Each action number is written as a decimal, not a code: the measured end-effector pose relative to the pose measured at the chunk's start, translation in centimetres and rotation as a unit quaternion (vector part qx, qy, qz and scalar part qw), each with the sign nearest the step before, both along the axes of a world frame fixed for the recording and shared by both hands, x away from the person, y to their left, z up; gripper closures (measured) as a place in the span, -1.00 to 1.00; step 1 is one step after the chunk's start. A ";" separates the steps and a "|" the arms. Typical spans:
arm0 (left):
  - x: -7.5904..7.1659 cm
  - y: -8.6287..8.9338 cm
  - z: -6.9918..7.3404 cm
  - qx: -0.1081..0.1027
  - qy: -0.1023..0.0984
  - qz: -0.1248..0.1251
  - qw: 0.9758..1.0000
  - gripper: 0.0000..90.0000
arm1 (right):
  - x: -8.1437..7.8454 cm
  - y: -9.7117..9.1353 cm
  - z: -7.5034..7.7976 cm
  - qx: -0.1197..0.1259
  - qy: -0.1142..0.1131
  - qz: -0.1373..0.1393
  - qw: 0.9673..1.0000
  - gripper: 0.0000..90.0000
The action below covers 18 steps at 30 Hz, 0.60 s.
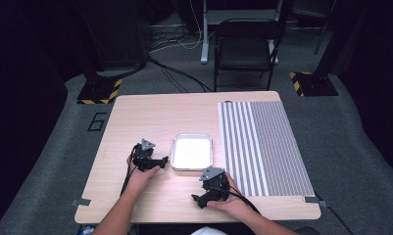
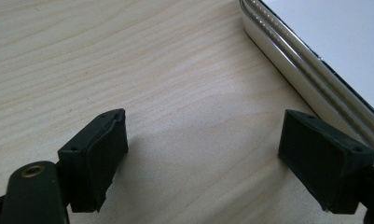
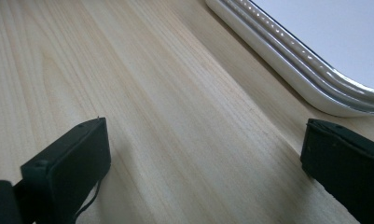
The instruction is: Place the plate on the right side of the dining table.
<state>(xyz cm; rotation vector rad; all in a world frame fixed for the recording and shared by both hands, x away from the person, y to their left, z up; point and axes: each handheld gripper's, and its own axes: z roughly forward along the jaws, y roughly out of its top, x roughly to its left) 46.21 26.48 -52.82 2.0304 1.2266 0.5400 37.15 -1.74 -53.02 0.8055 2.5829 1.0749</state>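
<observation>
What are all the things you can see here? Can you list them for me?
tray: one, silver rim, white inside, middle of the table, nothing in it
striped mat: one, grey and white, right part of the table
table: one, light wood
chair: one, black, on the floor behind the table
striped floor bases: two, black with yellow-black edges, beyond the far table corners
left hand-held gripper: one, black, open, left of the tray
right hand-held gripper: one, black, open, near the front edge
</observation>
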 end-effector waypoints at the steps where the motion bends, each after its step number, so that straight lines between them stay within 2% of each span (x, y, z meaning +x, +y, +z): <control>1: 0.0 0.0 0.0 0.000 0.000 0.000 1.000 -0.66 | -0.1 0.0 0.0 0.001 0.003 -0.002 1.000 -0.98; 18: 0.0 0.0 0.0 -0.001 0.001 -0.001 1.000 -0.67 | -0.1 0.1 0.0 -0.002 0.002 -0.009 1.000 -1.00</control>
